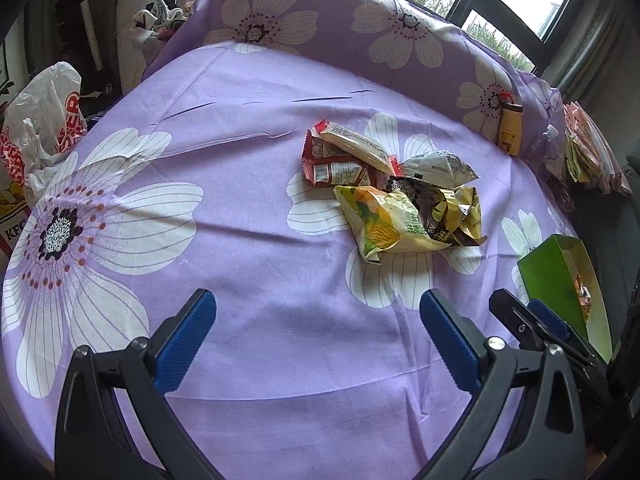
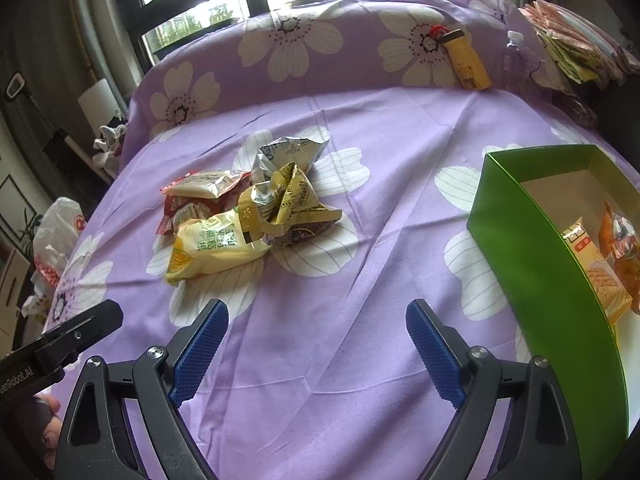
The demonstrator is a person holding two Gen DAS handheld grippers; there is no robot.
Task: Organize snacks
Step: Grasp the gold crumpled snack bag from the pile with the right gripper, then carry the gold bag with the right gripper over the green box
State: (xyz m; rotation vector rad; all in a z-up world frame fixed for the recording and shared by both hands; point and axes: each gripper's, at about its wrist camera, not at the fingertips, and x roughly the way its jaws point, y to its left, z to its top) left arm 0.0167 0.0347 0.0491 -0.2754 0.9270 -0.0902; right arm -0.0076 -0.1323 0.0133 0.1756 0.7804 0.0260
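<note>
Both the left claw and right claw gape empty; the snack pile lies well ahead.

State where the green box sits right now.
The green box sits on the purple floral cloth, at the right edge of both views, right of the snack pile, with some snacks already inside.

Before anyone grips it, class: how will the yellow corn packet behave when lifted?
The corn packet looks puffed, so probably light. Its glossy film may slip between fingers. It overlaps crumpled wrappers, so those might shift.
</note>
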